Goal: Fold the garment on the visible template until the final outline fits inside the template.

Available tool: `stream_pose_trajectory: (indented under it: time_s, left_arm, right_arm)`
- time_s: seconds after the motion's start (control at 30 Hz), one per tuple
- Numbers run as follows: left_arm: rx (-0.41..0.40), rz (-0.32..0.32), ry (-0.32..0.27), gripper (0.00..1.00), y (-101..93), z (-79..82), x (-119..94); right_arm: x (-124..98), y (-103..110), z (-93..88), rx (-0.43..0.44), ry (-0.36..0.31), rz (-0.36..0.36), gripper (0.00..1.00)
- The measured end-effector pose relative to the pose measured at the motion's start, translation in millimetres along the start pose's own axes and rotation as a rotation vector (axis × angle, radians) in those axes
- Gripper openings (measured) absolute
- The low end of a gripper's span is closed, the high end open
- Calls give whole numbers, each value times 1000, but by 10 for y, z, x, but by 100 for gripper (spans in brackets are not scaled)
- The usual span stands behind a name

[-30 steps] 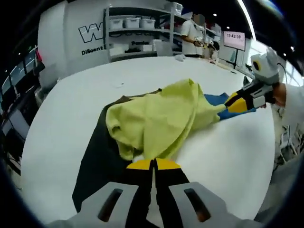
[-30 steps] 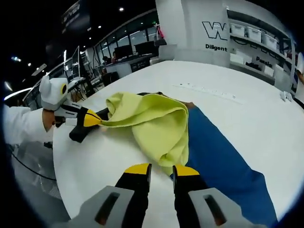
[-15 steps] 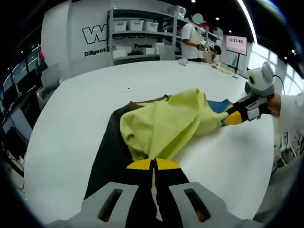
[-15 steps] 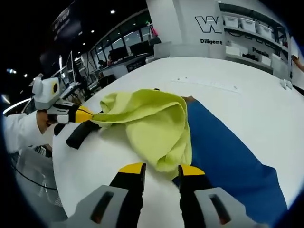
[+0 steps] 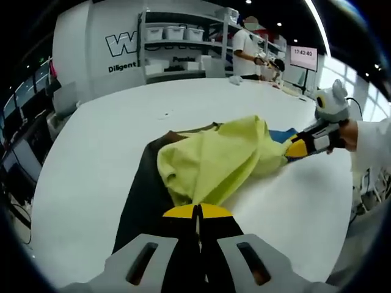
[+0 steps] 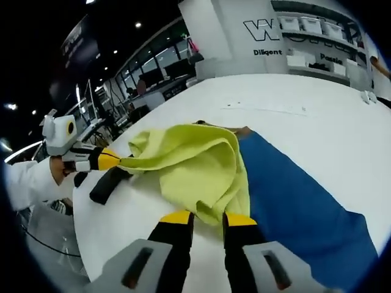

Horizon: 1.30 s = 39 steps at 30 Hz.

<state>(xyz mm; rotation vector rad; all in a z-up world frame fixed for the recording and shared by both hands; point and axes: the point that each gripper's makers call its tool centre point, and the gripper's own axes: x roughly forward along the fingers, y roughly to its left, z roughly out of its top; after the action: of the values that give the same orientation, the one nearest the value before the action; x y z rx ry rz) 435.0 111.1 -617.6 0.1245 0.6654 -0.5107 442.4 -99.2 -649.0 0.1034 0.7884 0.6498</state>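
Observation:
A yellow-green garment point(image 5: 211, 162) lies bunched over a flat template sheet on the white table. The sheet is dark point(image 5: 142, 198) on one side and blue point(image 5: 282, 132) on the other. My left gripper point(image 5: 197, 212) is shut on the garment's near edge. In the right gripper view it shows at the left point(image 6: 113, 160), pinching a stretched corner. My right gripper point(image 6: 208, 218) has the garment point(image 6: 192, 162) hanging between its jaws, closed on the cloth, with the blue sheet point(image 6: 299, 198) beside it. It also appears at the right of the left gripper view point(image 5: 297, 148), held by a hand in a white sleeve.
The white table point(image 5: 91, 140) curves away to an edge on the near side point(image 6: 104, 238). Shelves with bins point(image 5: 174, 46), a person point(image 5: 247, 49) and a screen point(image 5: 303, 54) stand beyond the far edge. Desks and monitors point(image 6: 153, 76) lie behind the table.
My right gripper's jaws have narrowed onto the garment's hanging edge. The cloth sits slightly higher and more stretched between the two grippers. The left gripper has barely moved.

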Motion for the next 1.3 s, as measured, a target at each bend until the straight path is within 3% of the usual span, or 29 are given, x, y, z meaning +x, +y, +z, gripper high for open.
stream_pose_trajectory:
  time_s: [0.07,0.13,0.53,0.57,0.83,1.0,1.3]
  left_arm:
    - [2,1,-1,0,10,8,2]
    - [3,1,-1,0,11,15,-2]
    - [4,16,-40,0,167,180,-180]
    - [5,22,-49,0,218,236,-233]
    - [5,53,-99,0,428,443,-445]
    - [-7,70,-122,0,524,534,-575]
    - [-41,86,-163,0,674,672,-777]
  right_arm:
    - [17,-15,-15,29,5,8,17]
    - [-24,-22,18,7,-12,-3,0]
    - [-297,20,159,-139,-29,-29,0]
    - [-377,-13,191,-191,-19,-48,0]
    - [-678,-61,346,-322,-4,-98,0]
    - [-824,-75,342,-422,27,-123,0]
    - [-1047,-55,342,-484,32,-150,0]
